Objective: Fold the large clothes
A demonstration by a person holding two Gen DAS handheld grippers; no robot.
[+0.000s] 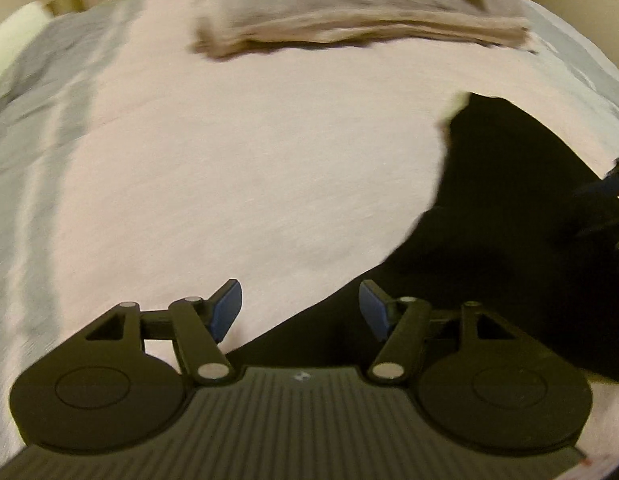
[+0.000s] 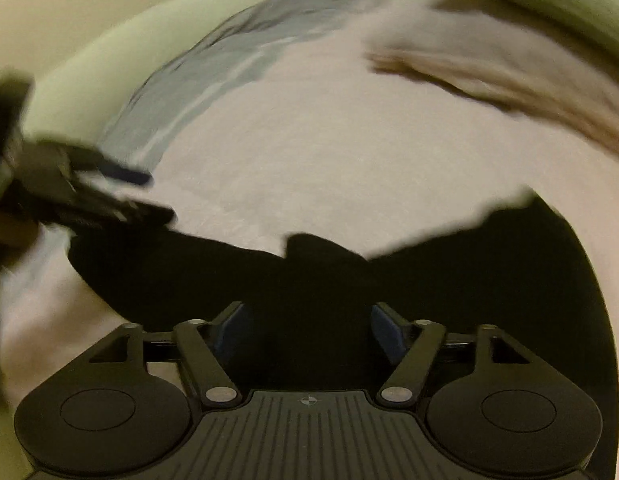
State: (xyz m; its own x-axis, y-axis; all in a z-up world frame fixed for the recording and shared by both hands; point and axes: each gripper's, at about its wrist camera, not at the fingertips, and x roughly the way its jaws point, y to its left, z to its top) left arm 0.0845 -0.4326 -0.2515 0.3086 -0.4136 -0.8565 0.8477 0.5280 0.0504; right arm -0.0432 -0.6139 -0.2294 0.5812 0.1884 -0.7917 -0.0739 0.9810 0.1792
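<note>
A black garment (image 1: 509, 216) lies spread on the pale pink bed cover (image 1: 229, 168), filling the right side of the left wrist view. My left gripper (image 1: 300, 308) hovers open at its left edge, its blue pads apart with nothing between them. In the right wrist view the same black garment (image 2: 329, 276) stretches across the lower half, and my right gripper (image 2: 309, 330) stands open right over it, nothing clamped. The left gripper (image 2: 89, 188) shows blurred at the left of that view, at the cloth's far end. The right gripper (image 1: 613, 184) peeks in at the right edge of the left wrist view.
A stack of folded beige-grey clothes (image 1: 361, 20) sits at the far side of the bed, also seen as folded clothes (image 2: 509, 76). A grey-blue striped sheet (image 1: 37, 92) borders the pink cover on the left. Pale walls rise beyond the bed.
</note>
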